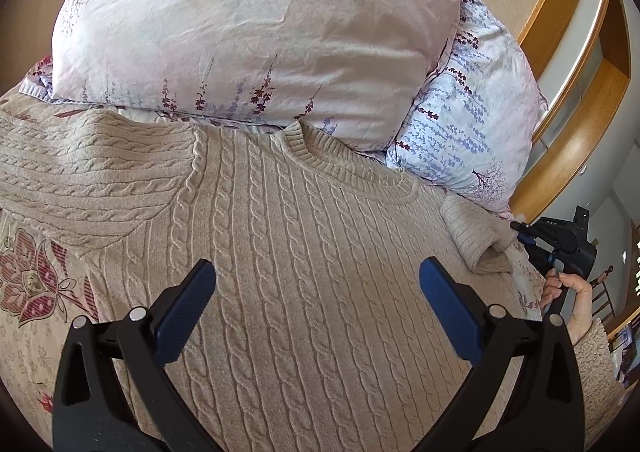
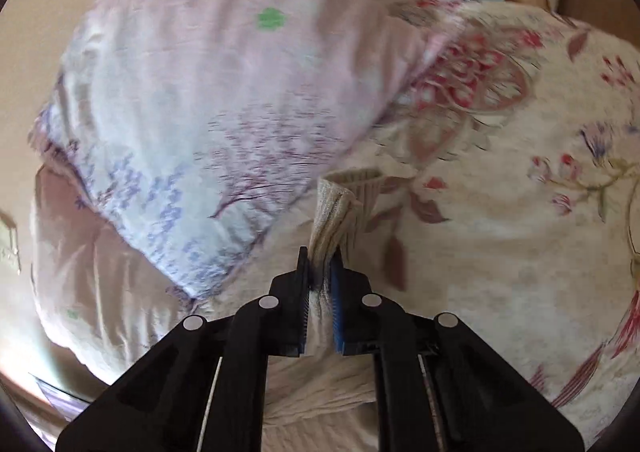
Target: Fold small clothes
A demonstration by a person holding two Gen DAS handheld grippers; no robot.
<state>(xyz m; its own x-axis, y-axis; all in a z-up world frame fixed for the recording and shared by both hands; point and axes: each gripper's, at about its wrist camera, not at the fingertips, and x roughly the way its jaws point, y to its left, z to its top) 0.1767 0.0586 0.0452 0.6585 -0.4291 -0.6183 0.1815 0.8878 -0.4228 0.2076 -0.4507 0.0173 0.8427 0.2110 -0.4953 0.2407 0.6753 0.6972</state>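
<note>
**Right gripper pinching a sweater sleeve, left gripper spread over the body**

From my left wrist camera, the beige cable-knit sweater (image 1: 304,252) lies flat on the floral bedspread (image 1: 28,284), neckline toward the pillows. Its hem is cut off below my view, behind the left gripper (image 1: 318,272), whose two blue-padded fingers stand wide apart above the knit with nothing between them. I cannot tell whether they touch the fabric. One sleeve spreads out to the left, its cuff beyond the frame edge.

The other sleeve (image 2: 340,207) is bunched at the right. My right wrist view is motion-blurred, but I can see the right gripper (image 2: 320,272) with its fingers pressed together on that sleeve, the ribbed cuff sticking out just past the tips. In the left view only part of that gripper shows, along with the hand (image 1: 570,292) holding it and a fuzzy cuff.

I count one sweater, two pillows stacked: the upper pillow (image 1: 256,23) covers most of the lower pillow (image 1: 472,119). A wooden headboard (image 1: 580,99) is clipped at the edge.
</note>
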